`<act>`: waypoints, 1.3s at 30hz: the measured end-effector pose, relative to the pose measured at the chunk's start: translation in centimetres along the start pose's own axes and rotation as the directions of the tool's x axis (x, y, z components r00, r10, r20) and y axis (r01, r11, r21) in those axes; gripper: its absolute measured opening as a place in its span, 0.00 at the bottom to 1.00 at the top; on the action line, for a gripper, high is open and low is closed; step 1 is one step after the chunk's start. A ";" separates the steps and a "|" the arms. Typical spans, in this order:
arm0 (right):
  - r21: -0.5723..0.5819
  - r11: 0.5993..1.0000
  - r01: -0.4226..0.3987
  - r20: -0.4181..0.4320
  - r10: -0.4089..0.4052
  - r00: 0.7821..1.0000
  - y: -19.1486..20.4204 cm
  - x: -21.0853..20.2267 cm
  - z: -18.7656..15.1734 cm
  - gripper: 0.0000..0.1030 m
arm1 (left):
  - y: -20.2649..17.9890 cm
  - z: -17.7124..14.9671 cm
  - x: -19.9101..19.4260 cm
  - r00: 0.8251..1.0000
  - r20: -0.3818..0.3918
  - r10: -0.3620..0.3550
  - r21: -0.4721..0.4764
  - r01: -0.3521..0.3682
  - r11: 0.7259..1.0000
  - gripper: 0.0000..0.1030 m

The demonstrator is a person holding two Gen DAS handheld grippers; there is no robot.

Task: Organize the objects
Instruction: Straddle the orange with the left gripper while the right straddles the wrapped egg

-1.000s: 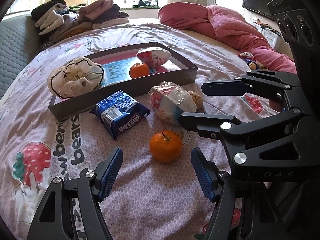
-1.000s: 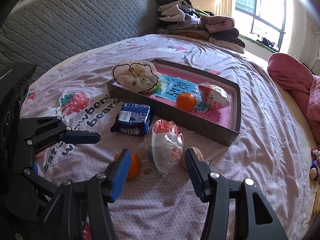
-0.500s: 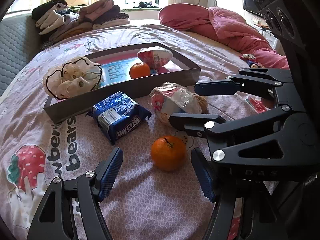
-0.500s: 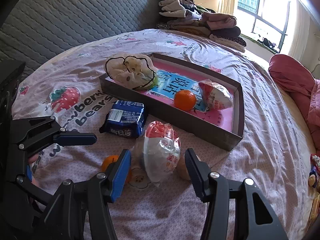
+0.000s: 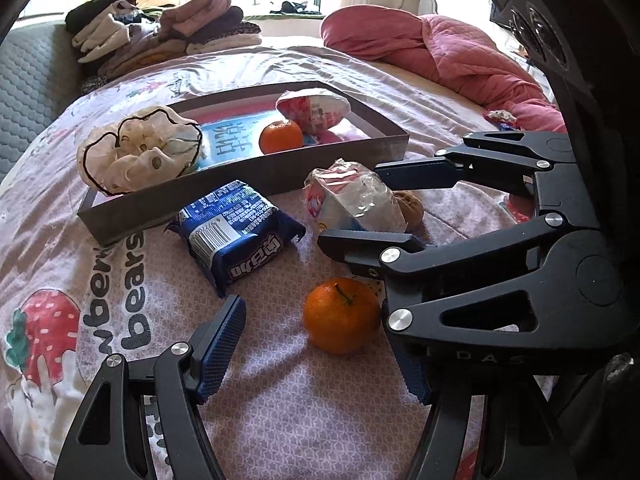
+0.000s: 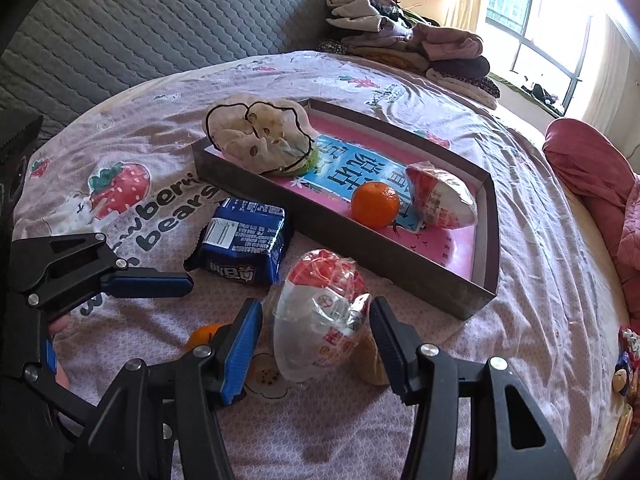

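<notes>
Both tools are lining up on loose items on the bed [image 6: 520, 184], just in front of the tray [image 6: 440, 268] that already holds a mandarin, a wrapped snack and a cloth bundle. The right hand-held gripper [image 6: 316, 332] is spread wide with the plastic-wrapped snack [image 6: 320, 320] sitting between its fingers, not yet pinched; a walnut [image 5: 410, 208] lies touching the far side of the wrapper. The left hand-held gripper [image 5: 320, 352] is also spread, straddling the loose mandarin [image 5: 340, 314], with the blue biscuit packet [image 5: 236, 236] just beyond. To do this well, the right one should probably close on the firm body of the snack rather than on the slack film, which looks slippery and may slide out, and keep its outer finger clear of the walnut. The left should centre on the fruit before squeezing gently, since it can roll on the soft bedding. The two tools are close together, so lifting one at a time seems safer.
</notes>
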State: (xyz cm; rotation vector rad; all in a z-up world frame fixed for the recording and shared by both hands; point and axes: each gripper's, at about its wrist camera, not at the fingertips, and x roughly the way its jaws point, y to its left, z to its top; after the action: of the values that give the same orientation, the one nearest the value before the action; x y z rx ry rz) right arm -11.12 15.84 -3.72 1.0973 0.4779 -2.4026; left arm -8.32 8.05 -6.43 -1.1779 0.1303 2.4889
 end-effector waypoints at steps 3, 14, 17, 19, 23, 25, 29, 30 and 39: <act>-0.007 1.000 0.004 0.004 -0.004 1.000 0.1 0.1 0.1 0.54 | 0.1 0.0 0.3 1.000 -0.005 -0.007 -0.010 0.007 1.000 0.69; -0.038 0.999 0.018 0.009 -0.018 1.000 0.3 0.6 0.4 0.52 | 0.1 0.3 1.0 0.999 -0.002 -0.032 -0.016 0.032 0.999 0.59; -0.031 0.999 0.011 0.012 -0.010 1.000 0.1 0.5 0.5 0.52 | 0.0 0.4 1.2 0.999 -0.008 -0.053 -0.017 0.052 0.998 0.51; -0.022 1.000 0.003 0.014 -0.003 1.000 -0.1 0.5 0.5 0.52 | 0.1 0.4 1.3 0.997 -0.012 -0.070 -0.017 0.070 0.997 0.43; -0.006 1.000 0.000 0.021 0.000 1.000 -0.6 0.2 0.5 0.52 | 0.0 0.3 1.1 0.996 -0.011 -0.090 -0.014 0.090 0.996 0.38; -0.001 1.000 -0.002 0.026 0.002 1.000 -0.8 0.0 0.5 0.52 | 0.1 0.2 1.1 0.995 -0.010 -0.097 -0.020 0.096 0.995 0.38; 0.013 1.000 -0.008 0.040 0.007 0.999 -1.0 -0.3 0.6 0.52 | 0.3 0.4 1.0 0.995 -0.006 -0.101 -0.026 0.101 0.995 0.37; 0.015 1.000 -0.014 0.042 0.014 0.999 -1.1 -0.4 0.6 0.52 | 0.3 0.4 1.0 0.995 -0.005 -0.102 -0.028 0.101 0.994 0.37; 0.040 0.998 -0.050 0.070 0.047 0.996 -1.3 -1.0 0.7 0.52 | 0.0 0.6 0.3 0.998 0.026 -0.049 0.003 0.049 0.999 0.37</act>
State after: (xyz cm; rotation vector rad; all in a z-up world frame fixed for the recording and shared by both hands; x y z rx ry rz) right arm -11.60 16.87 -2.35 1.0277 0.3759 -2.4092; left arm -8.96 8.33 -6.28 -1.1343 0.0960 2.4599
